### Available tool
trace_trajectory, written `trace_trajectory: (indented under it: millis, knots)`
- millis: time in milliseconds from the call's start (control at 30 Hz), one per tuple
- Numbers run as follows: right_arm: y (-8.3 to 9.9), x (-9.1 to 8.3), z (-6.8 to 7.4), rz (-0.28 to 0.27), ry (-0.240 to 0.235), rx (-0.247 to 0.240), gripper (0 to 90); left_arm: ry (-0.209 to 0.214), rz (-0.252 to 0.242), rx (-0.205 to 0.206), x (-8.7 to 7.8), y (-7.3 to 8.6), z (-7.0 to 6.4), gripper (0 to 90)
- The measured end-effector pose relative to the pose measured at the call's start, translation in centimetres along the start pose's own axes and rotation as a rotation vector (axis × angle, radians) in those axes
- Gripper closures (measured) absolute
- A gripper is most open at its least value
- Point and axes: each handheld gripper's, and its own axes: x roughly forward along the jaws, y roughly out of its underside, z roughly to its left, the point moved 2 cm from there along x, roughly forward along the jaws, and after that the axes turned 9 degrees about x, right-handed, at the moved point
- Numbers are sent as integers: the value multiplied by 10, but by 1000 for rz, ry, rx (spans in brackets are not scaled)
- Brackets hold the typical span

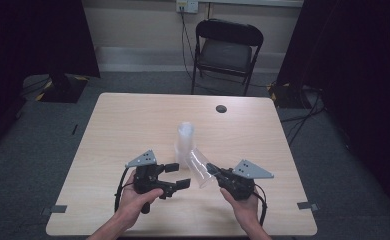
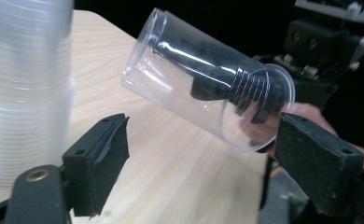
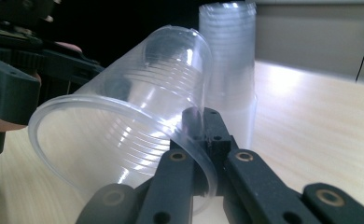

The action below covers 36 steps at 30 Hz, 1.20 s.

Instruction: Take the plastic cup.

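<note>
1. The clear plastic cup (image 1: 199, 167), seen from the high view, is held off the table (image 1: 133, 120) by the right gripper (image 1: 214, 171), lying tilted with its base up toward the stack of cups (image 1: 185, 142) and its open mouth down toward the person's side. The left gripper (image 1: 177, 175) waits just to the cup's left, jaws spread and holding nothing. The right hand (image 1: 243, 202) is the one carrying the cup; the left hand (image 1: 138, 197) is near but apart from it.

2. In the left gripper view, the cup (image 2: 203, 84) lies ahead of and between the left gripper's (image 2: 201, 158) parted jaws, its long axis running from upper left (base) to lower right (rim). One jaw of the right gripper (image 2: 217, 77) shows through the wall, reaching inside. The stack (image 2: 26, 88) stands upright at the left edge.

3. In the right gripper view, the right gripper (image 3: 203, 140) is clenched on the cup's (image 3: 133, 126) wall at the rim, one jaw inside, one outside. The stack (image 3: 229, 70) stands just behind the cup. Judging from this, any handover turns on the left jaws closing across the cup's side, since its body points away from the right hand toward the stack.
</note>
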Motion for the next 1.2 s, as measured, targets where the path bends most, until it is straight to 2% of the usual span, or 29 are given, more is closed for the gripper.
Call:
trace_trajectory:
  millis: [33, 167, 333, 400, 467, 567, 633, 700, 800, 900, 1033, 1200]
  knots:
    - [0, 0, -1, 12, -1, 10, 900, -9, 11, 23, 0, 0, 0, 180]
    - [3, 4, -7, 87, -30, 91, 900, -10, 50, 66, 2, 2, -3, 179]
    - [4, 6, -10, 147, -56, 139, 900, -14, 98, 158, 5, 4, -9, 179]
    - [3, 6, -12, 172, -63, 153, 900, -13, 101, 163, 6, 5, -10, 179]
    - [3, 5, -13, 194, -69, 164, 900, -26, 103, 188, 6, 5, -10, 179]
    - [2, 5, -15, 233, -70, 174, 900, -82, 90, 241, 5, 6, -9, 180]
    - [2, 6, -16, 268, -69, 181, 900, -93, 88, 268, 4, 6, -7, 191]
    - [3, 7, -18, 302, -72, 189, 900, -105, 97, 277, 4, 7, -6, 197]
    - [5, 9, -20, 347, -71, 204, 900, -111, 116, 306, 5, 9, -4, 197]
    - [6, 11, -20, 389, -79, 215, 900, -94, 135, 332, 7, 11, -6, 201]
    - [7, 14, -19, 448, -87, 226, 900, -73, 226, 370, 11, 14, -9, 207]
    - [8, 17, -18, 507, -100, 227, 900, -69, 275, 433, 16, 18, -13, 197]
